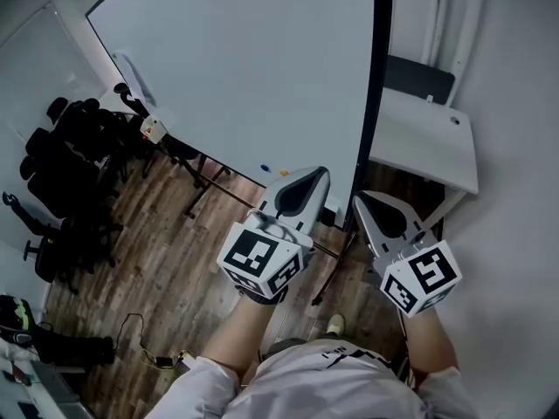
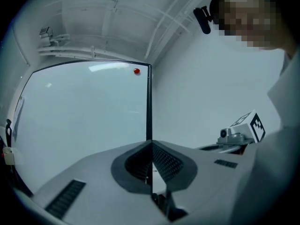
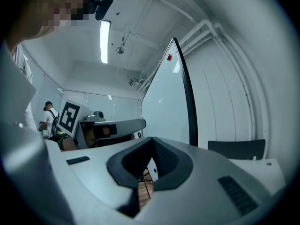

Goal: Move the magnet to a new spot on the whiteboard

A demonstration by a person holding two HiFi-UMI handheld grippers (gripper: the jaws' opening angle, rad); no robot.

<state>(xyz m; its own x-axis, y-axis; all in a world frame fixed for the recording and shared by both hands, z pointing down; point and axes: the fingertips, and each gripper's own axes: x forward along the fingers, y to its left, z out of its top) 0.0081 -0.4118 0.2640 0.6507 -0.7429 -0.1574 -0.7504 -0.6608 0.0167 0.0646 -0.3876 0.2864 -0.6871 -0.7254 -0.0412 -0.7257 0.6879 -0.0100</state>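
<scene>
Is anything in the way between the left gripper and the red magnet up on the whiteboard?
Nothing visible is in the way. The red magnet sits high up near the right edge of the whiteboard, and only bare board shows between it and the left gripper, whose jaws are shut with nothing in them.

- The left gripper (image 1: 320, 176) has a pale grey, wedge-shaped shell with a dark grey teardrop recess on top.
- The right gripper (image 1: 362, 201) has the same grey wedge shape and dark recess.
- Each carries a white cube with black square markers: the left cube (image 1: 262, 258) and the right cube (image 1: 423, 278).
- Dark ribbed pads (image 2: 165, 161) line the jaws.
- A dark slotted grille (image 2: 65, 198) is set into the shell.
- The person wears a white short-sleeved shirt (image 1: 332, 384) with small dark print.
</scene>
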